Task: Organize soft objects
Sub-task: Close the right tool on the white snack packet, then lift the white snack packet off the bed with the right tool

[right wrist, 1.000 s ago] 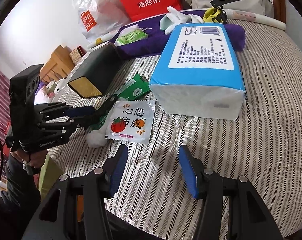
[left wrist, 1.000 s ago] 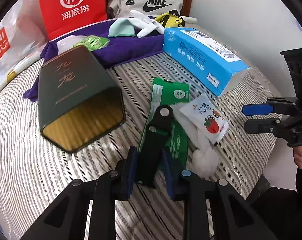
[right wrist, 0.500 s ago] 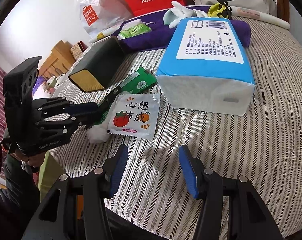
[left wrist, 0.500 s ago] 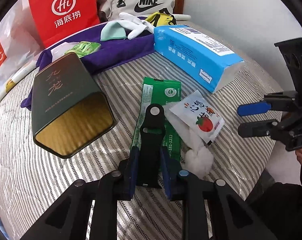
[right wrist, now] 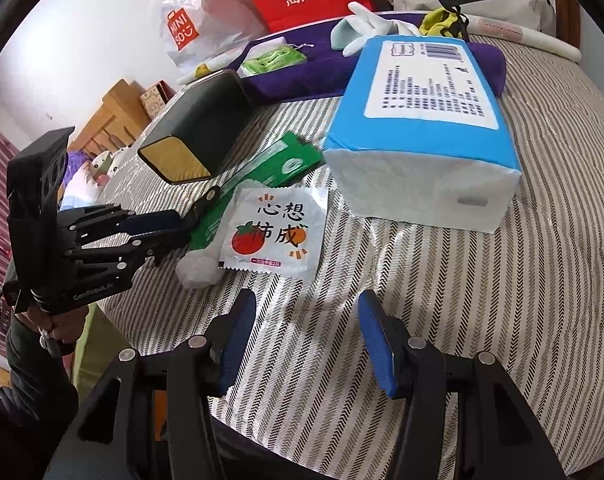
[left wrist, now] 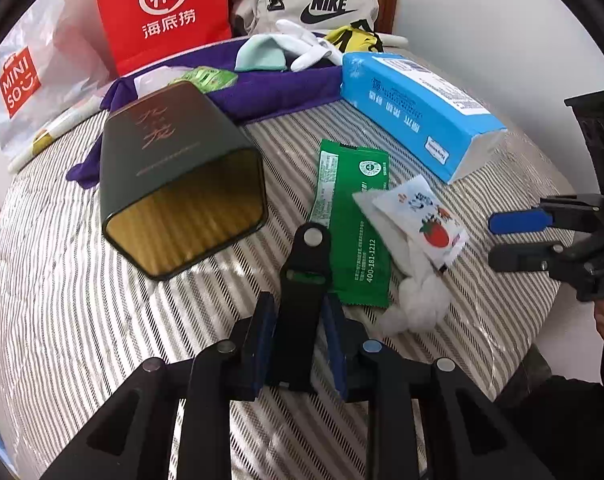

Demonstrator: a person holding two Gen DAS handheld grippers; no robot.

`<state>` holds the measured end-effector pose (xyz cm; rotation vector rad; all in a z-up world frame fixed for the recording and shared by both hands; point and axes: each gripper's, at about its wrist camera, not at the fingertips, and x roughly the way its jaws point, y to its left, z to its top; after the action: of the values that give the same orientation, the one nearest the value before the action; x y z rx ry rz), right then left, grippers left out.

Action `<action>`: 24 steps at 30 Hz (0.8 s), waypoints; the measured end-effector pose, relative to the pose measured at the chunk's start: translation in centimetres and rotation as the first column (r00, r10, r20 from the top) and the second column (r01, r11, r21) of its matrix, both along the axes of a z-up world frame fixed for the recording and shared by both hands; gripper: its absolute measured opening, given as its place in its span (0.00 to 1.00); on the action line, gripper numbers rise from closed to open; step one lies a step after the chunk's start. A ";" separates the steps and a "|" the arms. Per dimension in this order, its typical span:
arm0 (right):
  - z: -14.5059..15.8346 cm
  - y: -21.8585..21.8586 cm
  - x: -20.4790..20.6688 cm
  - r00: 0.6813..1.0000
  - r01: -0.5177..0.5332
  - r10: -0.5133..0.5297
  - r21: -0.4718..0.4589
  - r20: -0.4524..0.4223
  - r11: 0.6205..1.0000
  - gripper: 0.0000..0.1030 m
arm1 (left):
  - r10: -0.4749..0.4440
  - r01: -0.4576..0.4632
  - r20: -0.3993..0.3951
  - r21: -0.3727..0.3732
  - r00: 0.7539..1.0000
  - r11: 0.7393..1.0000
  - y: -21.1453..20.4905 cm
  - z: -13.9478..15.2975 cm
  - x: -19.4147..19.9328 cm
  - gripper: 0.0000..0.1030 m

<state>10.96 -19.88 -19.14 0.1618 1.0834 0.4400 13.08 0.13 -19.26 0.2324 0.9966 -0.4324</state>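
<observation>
Tongs (left wrist: pixel 302 280) sit pinched between the left gripper (left wrist: pixel 300 340) fingers, jaws just opening — tip over the green packet (left wrist: pixel 354 232), probably to lift it. Right gripper (right wrist: pixel 306 344) hangs spread and empty, tomato sachet (right wrist: pixel 276 232) just ahead.

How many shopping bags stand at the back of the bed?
2. The red paper bag stands upright at the back, left of the Nike bag; the white Miniso plastic bag lies left of the red one. Others may be hidden.

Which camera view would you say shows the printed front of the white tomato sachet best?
The right wrist view: the white tomato sachet faces it squarely, characters readable. The left wrist view shows it foreshortened and turned away, lying on white cotton.
</observation>
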 end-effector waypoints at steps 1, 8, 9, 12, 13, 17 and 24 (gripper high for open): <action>0.0 0.1 0.0 1.000 0.000 0.000 0.001 0.000 1.000 0.51 | 0.002 -0.002 0.002 -0.007 1.000 1.000 0.1 0.0 0.0 0.23; 0.4 1.6 0.7 1.000 0.000 0.000 0.010 0.023 1.000 0.51 | 0.035 -0.035 0.009 -0.023 0.999 0.999 1.1 0.0 -0.3 0.20; 0.4 1.9 0.9 1.000 0.001 -0.002 0.011 0.025 1.000 0.51 | 0.042 -0.042 0.010 -0.022 0.999 0.999 1.4 0.0 -0.5 0.20; 0.3 3.0 1.6 0.999 0.010 -0.010 -0.014 0.031 1.000 0.51 | 0.071 -0.071 0.018 0.000 0.997 0.997 2.4 0.1 -0.9 0.20; 0.2 3.2 1.7 0.999 0.013 -0.012 -0.027 0.034 1.000 0.51 | 0.080 -0.080 0.017 -0.002 0.997 0.997 2.8 0.2 -1.1 0.20; 0.2 4.5 2.2 0.997 0.021 -0.014 -0.093 0.082 0.995 0.53 | 0.092 -0.091 0.028 -0.013 0.995 0.996 3.8 0.5 -1.8 0.20; -0.3 5.4 3.0 0.995 0.034 -0.024 -0.105 0.095 0.994 0.67 | 0.132 -0.132 0.023 -0.004 0.991 0.991 4.9 0.0 -1.9 0.20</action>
<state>13.98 -14.50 -19.40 0.0616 1.0083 0.3597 11.22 5.01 -19.25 0.1679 0.9821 -0.3100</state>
